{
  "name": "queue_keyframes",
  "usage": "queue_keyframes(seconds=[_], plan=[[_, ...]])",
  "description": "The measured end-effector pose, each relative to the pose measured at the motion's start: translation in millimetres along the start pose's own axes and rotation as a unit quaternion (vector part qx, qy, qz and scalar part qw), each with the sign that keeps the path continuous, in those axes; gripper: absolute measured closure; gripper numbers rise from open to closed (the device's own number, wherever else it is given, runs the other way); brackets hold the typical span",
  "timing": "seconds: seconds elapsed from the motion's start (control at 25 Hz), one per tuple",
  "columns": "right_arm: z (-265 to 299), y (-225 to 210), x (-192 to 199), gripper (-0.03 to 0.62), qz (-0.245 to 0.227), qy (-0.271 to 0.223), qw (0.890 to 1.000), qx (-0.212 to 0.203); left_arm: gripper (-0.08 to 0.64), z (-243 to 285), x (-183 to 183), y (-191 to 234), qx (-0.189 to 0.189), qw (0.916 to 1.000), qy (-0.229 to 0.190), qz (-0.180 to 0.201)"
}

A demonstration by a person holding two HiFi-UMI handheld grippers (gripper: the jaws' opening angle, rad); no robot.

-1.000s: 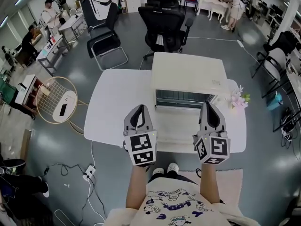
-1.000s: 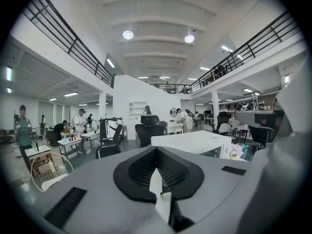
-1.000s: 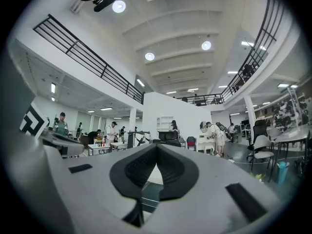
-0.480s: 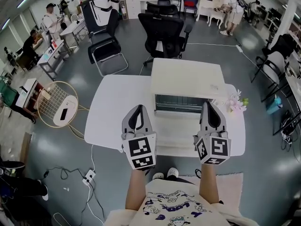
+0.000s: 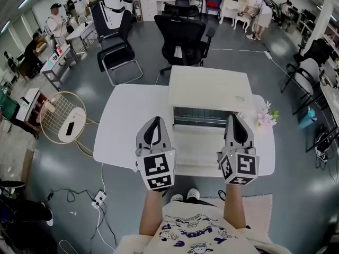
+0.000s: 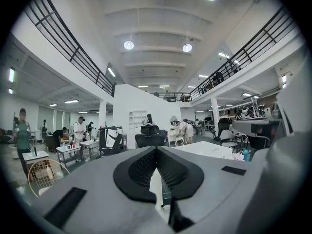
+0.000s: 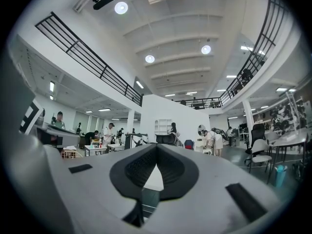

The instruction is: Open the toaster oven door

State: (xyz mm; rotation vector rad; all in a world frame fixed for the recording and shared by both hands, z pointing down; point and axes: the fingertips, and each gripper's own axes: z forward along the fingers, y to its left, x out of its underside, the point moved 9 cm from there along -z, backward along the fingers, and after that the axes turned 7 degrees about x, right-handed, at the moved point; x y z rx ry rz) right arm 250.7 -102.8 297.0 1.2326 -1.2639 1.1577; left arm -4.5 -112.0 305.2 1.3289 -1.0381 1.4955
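1. My left tool [image 5: 155, 121] has its jaws pressed together, holding nothing.
2. My right tool [image 5: 234, 118] is likewise closed and empty.
3. The toaster oven [image 5: 211, 88] sits on the white bench [image 5: 127, 115] just beyond both tools, its door [image 5: 204, 115] facing me.

The toaster oven [image 5: 211, 91] sits on the table [image 5: 124, 123]. Before it, my left gripper [image 5: 154, 123] and right gripper [image 5: 234, 119]; right of it, flowers [image 5: 266, 113]; behind it, an office chair [image 5: 181, 32].
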Motion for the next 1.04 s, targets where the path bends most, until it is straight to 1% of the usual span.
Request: queue_keyframes(seconds=[0.48, 1.04], plan=[[6, 1, 4, 0.595, -0.005, 0.009, 1.0, -0.001, 0.555, 7, 0, 0, 0.007, 1.0, 0.004, 0.003], [10, -3, 12, 0.595, -0.002, 0.015, 1.0, 0.0, 0.555, 10, 4, 0, -0.003, 1.0, 0.008, 0.002]])
